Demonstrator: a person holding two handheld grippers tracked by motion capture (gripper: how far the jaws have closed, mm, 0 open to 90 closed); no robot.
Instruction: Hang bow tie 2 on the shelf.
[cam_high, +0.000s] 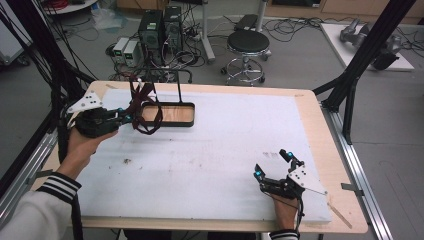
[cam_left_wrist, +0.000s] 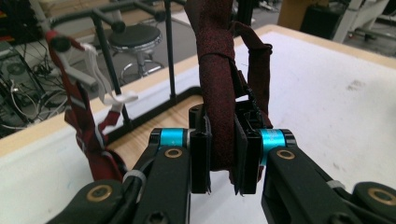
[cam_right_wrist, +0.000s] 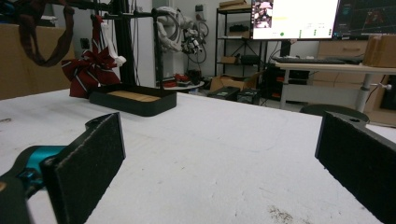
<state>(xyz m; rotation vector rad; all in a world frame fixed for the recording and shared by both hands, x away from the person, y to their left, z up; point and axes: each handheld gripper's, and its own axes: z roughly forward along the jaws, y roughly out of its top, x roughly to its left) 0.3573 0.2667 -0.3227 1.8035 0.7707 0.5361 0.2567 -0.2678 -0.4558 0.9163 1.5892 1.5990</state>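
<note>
A dark red tie (cam_high: 150, 107) hangs in a loop from my left gripper (cam_high: 129, 119), which is shut on it at the table's back left. In the left gripper view the pads squeeze a folded band of the dark red tie (cam_left_wrist: 217, 93) between them, at my left gripper (cam_left_wrist: 223, 158). Just beyond stands a black rack with a wood-floored tray base (cam_high: 192, 115). A red striped tie (cam_left_wrist: 81, 121) with a white clip hangs on the rack's arm. My right gripper (cam_high: 271, 163) rests open near the front right, nothing between its jaws (cam_right_wrist: 219, 154).
The white mat (cam_high: 215, 150) covers most of the wooden table. The rack tray (cam_right_wrist: 133, 100) and striped tie (cam_right_wrist: 91, 67) stand far off in the right gripper view. Behind the table are a stool (cam_high: 247, 47), computer boxes and cables on the floor.
</note>
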